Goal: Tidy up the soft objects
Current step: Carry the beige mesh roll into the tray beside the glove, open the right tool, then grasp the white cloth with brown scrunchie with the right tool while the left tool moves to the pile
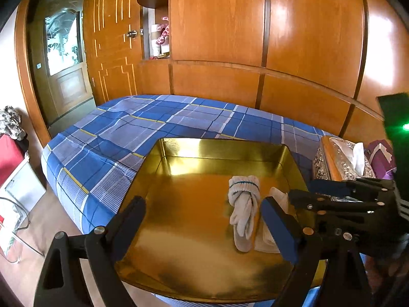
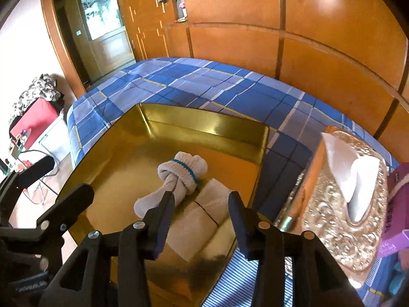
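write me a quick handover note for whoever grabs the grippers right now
Left gripper: open, empty, hovering over the gold tin.
Right gripper: open, empty, fingers straddling the folded white cloth inside the tin.
The tin sits on the blue plaid bed. The bundled white socks with a teal band lie in it, just left of the folded cloth.
Done: both soft items are in the tin.
Left: no other loose soft item shows in either view; the tissue box stands to the tin's right. Probably withdraw the grippers.
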`<state>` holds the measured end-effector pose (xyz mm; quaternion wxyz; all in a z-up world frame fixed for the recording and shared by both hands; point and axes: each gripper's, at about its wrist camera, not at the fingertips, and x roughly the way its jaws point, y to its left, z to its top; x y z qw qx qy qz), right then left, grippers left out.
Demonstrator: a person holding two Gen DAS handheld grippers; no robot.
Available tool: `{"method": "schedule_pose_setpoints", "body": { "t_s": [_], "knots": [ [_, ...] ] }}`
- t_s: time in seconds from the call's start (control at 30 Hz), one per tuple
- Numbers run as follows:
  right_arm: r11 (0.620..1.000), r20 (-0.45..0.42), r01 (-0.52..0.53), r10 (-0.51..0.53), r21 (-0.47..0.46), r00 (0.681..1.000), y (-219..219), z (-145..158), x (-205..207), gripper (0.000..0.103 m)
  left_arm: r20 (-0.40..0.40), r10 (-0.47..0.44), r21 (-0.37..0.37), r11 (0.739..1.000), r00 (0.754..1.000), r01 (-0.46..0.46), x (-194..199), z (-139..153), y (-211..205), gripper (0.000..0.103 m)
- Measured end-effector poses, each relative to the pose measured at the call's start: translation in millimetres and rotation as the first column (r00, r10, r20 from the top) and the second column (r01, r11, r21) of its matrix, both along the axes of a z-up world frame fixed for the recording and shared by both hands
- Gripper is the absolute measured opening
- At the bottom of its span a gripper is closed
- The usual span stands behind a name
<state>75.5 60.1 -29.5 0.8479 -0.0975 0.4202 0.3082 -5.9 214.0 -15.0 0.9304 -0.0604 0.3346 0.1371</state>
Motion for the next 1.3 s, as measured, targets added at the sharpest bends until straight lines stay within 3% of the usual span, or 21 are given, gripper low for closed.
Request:
{"method": "schedule_pose_setpoints", "body": {
  "t_s": [0.2, 0.4, 0.73, 0.87, 1.03, 1.13, 1.3],
  "knots": [
    [0.999, 0.075, 0.030, -0.033, 0.043, 0.997, -25, 18, -20, 0.044, -0.017, -0.004, -0.036, 0.999, 1.000, 0.003, 2, -6, 2, 0.092],
    [0.994, 0.134, 0.063, -0.075, 0.091, 0.988, -65, 37, -37, 0.044, -0.024, -0.045, -0.021, 0.999, 0.999, 0.045, 3, -10, -9, 0.092],
    [0.956, 0.160, 0.241, -0.268, 0.168, 0.950, -192, 52, -53, 0.044, -0.032, -0.118, -0.030, 0.993, 0.992, 0.117, 6, -14, -32, 0.092],
    [0.906, 0.116, 0.383, -0.406, 0.182, 0.906, -256, 45, -48, 0.044, -0.044, -0.138, -0.022, 0.990, 0.989, 0.137, 9, -14, -42, 0.092],
    [0.800, -0.029, 0.572, -0.577, 0.181, 0.817, -335, 14, -25, 0.044, -0.047, -0.197, -0.026, 0.980, 0.979, 0.196, 11, -11, -59, 0.092],
    [0.748, -0.118, 0.639, -0.629, 0.177, 0.769, -366, -2, -3, 0.044, -0.034, -0.258, -0.034, 0.966, 0.966, 0.257, 9, -7, -76, 0.092],
    [0.699, -0.204, 0.683, -0.652, 0.212, 0.730, -393, -14, 38, 0.044, -0.027, -0.361, -0.028, 0.933, 0.932, 0.360, 9, -3, -105, 0.092]
  ]
}}
